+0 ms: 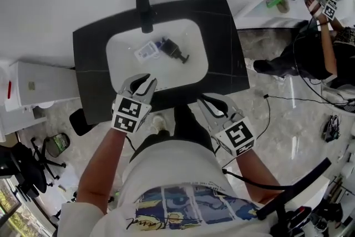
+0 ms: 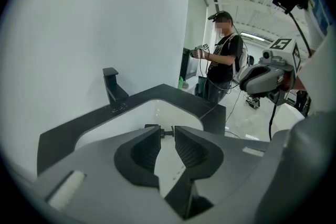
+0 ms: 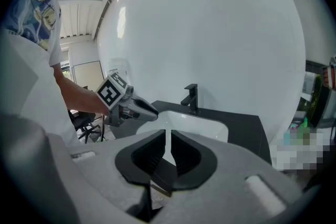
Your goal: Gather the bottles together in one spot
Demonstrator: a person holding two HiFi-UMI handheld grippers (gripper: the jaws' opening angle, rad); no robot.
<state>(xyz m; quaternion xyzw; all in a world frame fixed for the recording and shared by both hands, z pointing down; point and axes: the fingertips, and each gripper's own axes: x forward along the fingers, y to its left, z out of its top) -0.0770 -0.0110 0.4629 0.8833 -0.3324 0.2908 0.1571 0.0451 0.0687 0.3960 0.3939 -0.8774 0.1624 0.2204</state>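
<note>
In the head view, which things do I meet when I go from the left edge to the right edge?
A white box → left hand-held gripper → right hand-held gripper → another person at the far right.

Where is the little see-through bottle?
In the head view the bottle lies in the white sink, toward its left, right beside the dark sprayer and in front of the black tap.

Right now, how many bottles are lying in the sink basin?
2. A pale labelled bottle lies left of centre in the basin, a dark pump bottle just right of it. The left gripper covers the near rim and could hide another.
</note>
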